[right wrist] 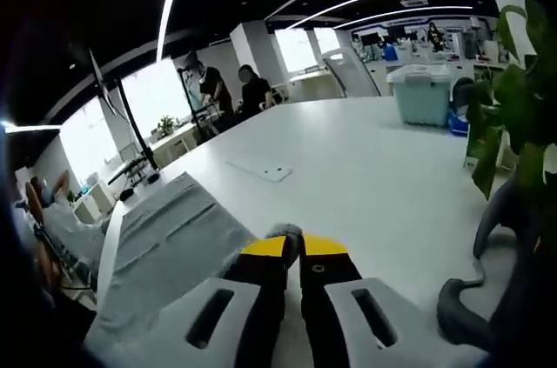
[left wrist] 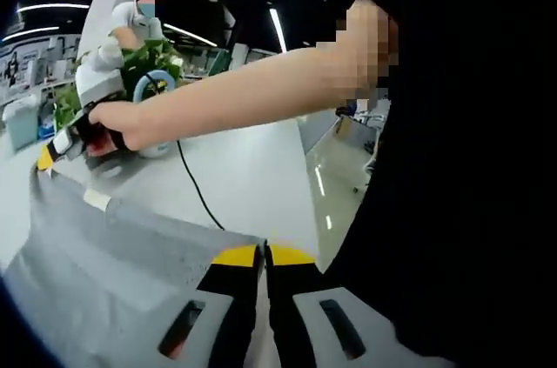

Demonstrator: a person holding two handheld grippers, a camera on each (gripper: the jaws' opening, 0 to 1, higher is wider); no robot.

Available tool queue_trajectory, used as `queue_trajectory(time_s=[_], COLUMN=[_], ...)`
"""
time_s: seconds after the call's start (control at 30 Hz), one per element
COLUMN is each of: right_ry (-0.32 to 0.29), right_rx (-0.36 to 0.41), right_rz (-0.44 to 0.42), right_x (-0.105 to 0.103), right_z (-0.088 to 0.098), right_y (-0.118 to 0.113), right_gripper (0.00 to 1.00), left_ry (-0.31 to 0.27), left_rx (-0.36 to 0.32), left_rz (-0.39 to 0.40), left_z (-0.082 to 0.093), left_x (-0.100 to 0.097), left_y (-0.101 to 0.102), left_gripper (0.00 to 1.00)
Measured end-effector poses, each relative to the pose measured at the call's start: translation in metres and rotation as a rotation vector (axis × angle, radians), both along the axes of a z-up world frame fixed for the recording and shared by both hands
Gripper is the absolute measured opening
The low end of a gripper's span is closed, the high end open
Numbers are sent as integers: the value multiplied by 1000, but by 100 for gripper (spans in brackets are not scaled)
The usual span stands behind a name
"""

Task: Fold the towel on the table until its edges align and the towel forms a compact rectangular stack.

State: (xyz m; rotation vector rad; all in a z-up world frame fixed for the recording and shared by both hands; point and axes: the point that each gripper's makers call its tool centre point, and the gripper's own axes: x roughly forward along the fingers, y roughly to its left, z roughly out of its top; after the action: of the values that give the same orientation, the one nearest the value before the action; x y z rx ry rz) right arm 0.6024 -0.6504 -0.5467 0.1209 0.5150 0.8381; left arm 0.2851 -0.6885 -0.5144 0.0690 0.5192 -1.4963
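The grey towel (left wrist: 122,259) hangs stretched between both grippers above the white table (left wrist: 252,168). In the left gripper view my left gripper (left wrist: 264,257) is shut on one corner of the towel, yellow tips pressed together. Farther left, the right gripper (left wrist: 54,152) in a person's hand pinches the other corner. In the right gripper view my right gripper (right wrist: 294,247) is shut on a corner of the towel (right wrist: 170,242), which drapes down and left over the table (right wrist: 365,177).
A person's bare arm (left wrist: 261,90) reaches across the left gripper view. A black cable (left wrist: 196,190) crosses the table. A green plant (right wrist: 509,98), a grey hose (right wrist: 487,237), a blue-lidded bin (right wrist: 424,94) and a small white card (right wrist: 261,170) are on or near the table.
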Motion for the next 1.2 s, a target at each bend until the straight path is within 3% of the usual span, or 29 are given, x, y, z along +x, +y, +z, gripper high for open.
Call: queue_trajectory(time_s=[0.1, 0.23, 0.27, 0.33, 0.4, 0.53, 0.87, 1.03, 1.2], right_ry=[-3, -32, -42, -60, -28, -4, 27, 4, -12], right_rx=[43, 54, 52, 46, 58, 97, 75, 102, 121], right_rz=[-25, -38, -43, -60, -67, -81, -104, -66, -16], right_x=[-4, -9, -9, -7, -7, -7, -17, -24, -33], right_z=[15, 31, 35, 39, 39, 44, 60, 82, 100], right_y=[-4, -7, -8, -11, -13, -13, 4, 18, 39], right_gripper=[1, 1, 1, 1, 1, 1, 1, 1, 1], left_ry=[5, -9, -25, -109, -115, -114, -30, -82, -118], left_rx=[-43, -61, -55, -19, 21, 37, -165, -197, -151], left_rz=[11, 26, 34, 71, 82, 115, 347, 368, 390], left_z=[15, 23, 23, 19, 14, 17, 47, 62, 59], left_x=[-5, -11, -12, -6, -7, -6, -8, -16, -27], left_y=[-1, 0, 1, 8, 15, 31, 71, 81, 86], left_gripper=[2, 2, 2, 3, 2, 2, 2, 2, 2])
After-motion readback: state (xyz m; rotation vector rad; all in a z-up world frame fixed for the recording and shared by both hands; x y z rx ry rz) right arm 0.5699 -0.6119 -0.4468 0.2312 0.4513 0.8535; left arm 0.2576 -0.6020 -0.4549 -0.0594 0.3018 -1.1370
